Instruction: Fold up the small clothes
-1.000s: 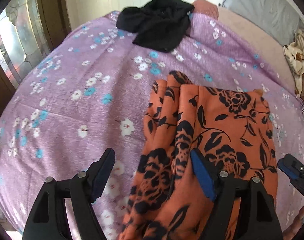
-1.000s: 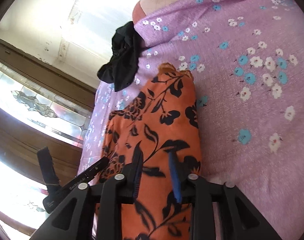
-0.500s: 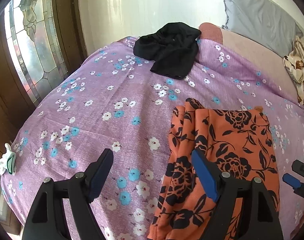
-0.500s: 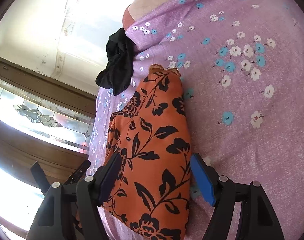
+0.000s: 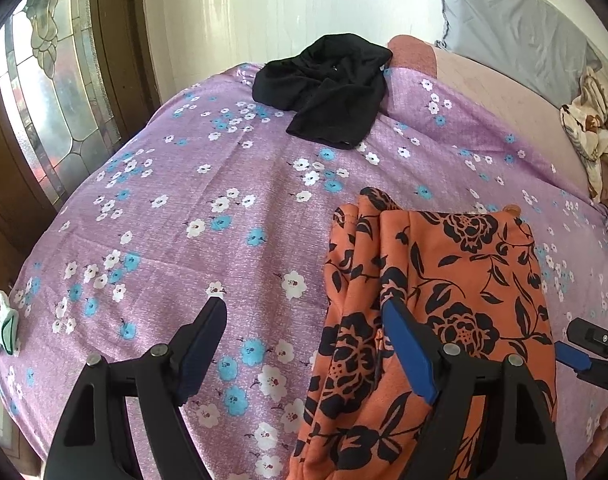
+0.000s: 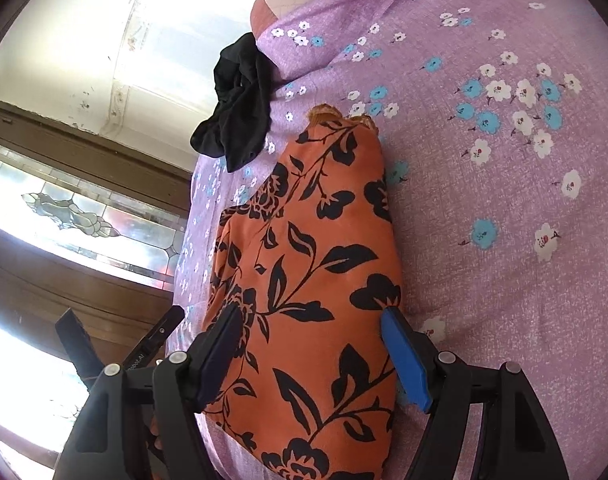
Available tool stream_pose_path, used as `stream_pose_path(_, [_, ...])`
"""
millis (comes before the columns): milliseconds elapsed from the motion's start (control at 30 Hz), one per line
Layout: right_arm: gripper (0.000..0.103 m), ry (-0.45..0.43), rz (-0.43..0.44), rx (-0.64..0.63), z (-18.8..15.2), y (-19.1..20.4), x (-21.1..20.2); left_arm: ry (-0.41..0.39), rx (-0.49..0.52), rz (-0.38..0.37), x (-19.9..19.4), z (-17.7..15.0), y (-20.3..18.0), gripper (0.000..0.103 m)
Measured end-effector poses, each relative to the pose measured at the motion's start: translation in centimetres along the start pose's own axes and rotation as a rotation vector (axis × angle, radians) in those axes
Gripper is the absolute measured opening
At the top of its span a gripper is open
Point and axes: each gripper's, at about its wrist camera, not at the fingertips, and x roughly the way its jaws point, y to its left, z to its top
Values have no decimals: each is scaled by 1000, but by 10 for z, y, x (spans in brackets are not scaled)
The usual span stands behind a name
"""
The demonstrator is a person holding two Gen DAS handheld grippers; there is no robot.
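step: looks to me like one fold on the orange floral garment (image 5: 444,280) is done and both grippers are off it, so I'm between folds

next move: I'd guess re-grip an edge for another fold, or go for the black garment (image 5: 328,88) at top centre

left gripper (image 5: 304,350): jaws apart, holding nothing; orange piece sits lower right, under my right finger

right gripper (image 6: 310,354): jaws spread wide, empty, straddling the orange bundle at frame centre

surface: purple floral sheet (image 5: 184,200)
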Motion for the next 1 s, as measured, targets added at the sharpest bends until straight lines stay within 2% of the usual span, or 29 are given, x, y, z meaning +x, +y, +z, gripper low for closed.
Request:
stream_pose_path(400, [75,12,-6,25,10,-11,0,15,17,-42,-1,0,-7,81])
stream_pose_path(633, [75,63,8,63,10,-21,8,56,6,-92,5,0,-3,81])
stream_pose_path(833, [75,113,35,142,6,-38,22,142,-45,-204,18,-1,4,81])
stream_pose_path(1000, [75,129,66,171,3,-43,28,149,-51,-195,21,-3,4,81])
